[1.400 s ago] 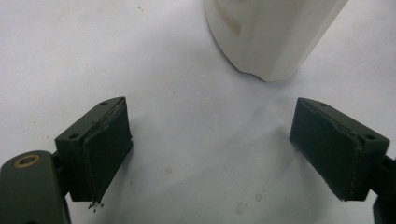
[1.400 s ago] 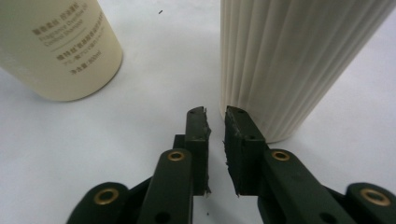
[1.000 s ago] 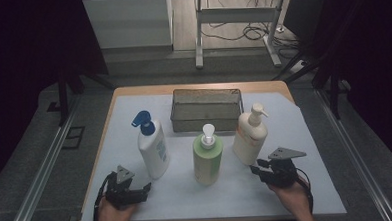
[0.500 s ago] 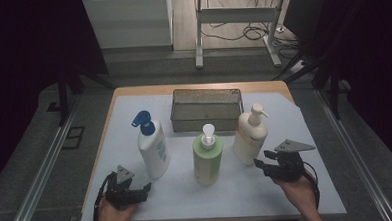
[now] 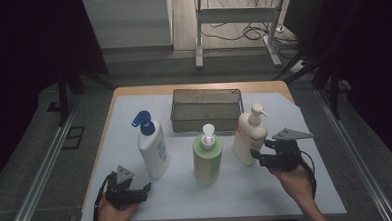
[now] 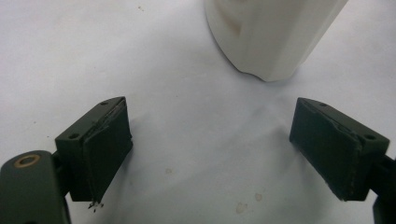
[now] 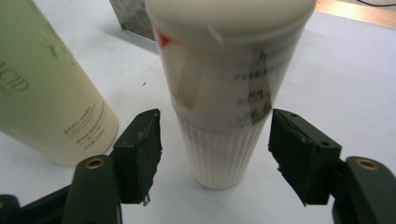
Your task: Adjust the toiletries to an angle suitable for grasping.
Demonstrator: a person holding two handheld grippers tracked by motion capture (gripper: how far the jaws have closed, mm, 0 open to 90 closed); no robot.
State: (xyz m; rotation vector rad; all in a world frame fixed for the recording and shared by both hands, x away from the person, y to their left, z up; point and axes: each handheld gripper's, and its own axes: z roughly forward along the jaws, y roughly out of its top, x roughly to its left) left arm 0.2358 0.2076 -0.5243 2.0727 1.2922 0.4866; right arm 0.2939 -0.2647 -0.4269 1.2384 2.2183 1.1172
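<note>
The cream pump bottle (image 5: pixel 246 138) is stood upright on the white table cover (image 5: pixel 307 185), its long axis vertical and its pump spout directed toward the right edge of the high view. It is located directly ahead of the right gripper (image 5: pixel 258 155), just beyond the jaw tips. In the right gripper view the ribbed lower body of the cream pump bottle (image 7: pixel 224 116) is framed between the two black jaws, with a gap visible on each side; no pad is pressed against it. The jaws of the right gripper (image 7: pixel 215 140) have just been opening and are set wider than the bottle body. Nothing is gripped.

The green pump bottle (image 5: pixel 206 155) is stood upright to the left of the right gripper, with its pump head uppermost.

The left gripper (image 5: pixel 146 186) is held low over the cover, jaws spread wide and empty. In the left gripper view the base of the white bottle with the blue pump (image 6: pixel 273 37) is seen ahead of the left gripper (image 6: pixel 210 140), clear of both jaws.

The mesh basket (image 5: pixel 207 121) is positioned beyond all three bottles, well apart from both grippers.
</note>
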